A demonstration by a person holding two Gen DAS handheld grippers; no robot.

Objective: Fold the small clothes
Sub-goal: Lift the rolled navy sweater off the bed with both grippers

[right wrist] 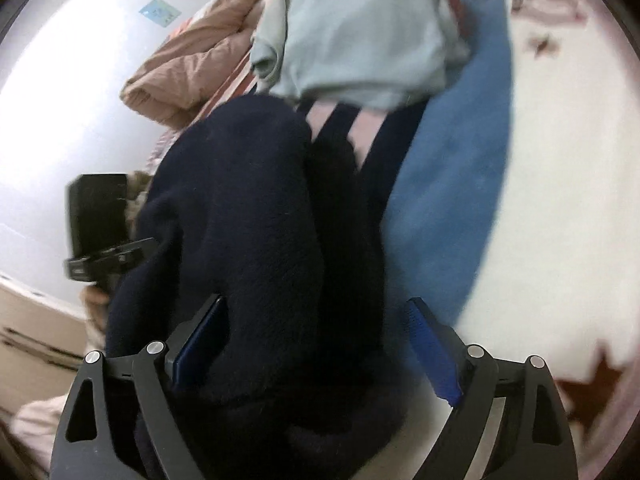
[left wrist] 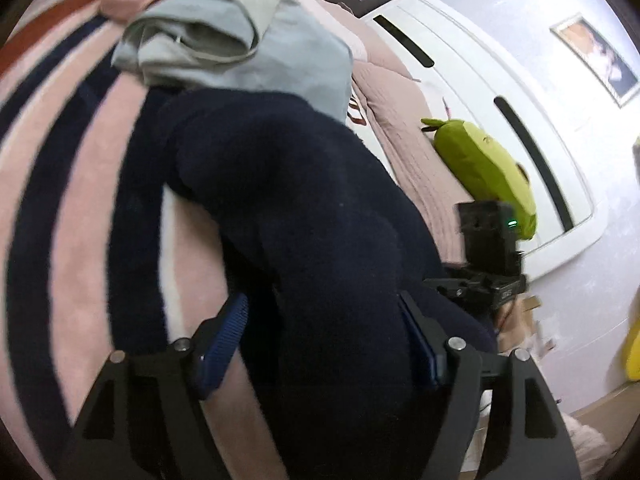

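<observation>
The striped bed cover (left wrist: 80, 208) was the biggest thing under me, pink with dark navy bands, and it carried all the clothes; I think I worked on the bed because it gave a broad soft place to spread them.

Next in size was the navy fleece garment (left wrist: 304, 240), the piece I was folding. It lay on the cover directly ahead of both my tongs and ran away from them: its long axis went from the fingertips forward, toward the pale green folded garment (left wrist: 248, 40) at the far end. In the right wrist view the near end of the navy piece (right wrist: 248, 232) seemed doubled over, so I judged that one fold was made.

The pale green garment lay well beyond the tongs, and I suppose it was put there as a finished one, out of the way.

My left tongs (left wrist: 324, 344) stood wide, with the navy cloth between the blue pads (left wrist: 224, 340), but the pads did not press it. My right tongs (right wrist: 320, 344) stood wide too; the cloth touched its left pad and the other pad was free.

A green plush toy (left wrist: 484, 172) lay far to the right of the left tongs.
</observation>
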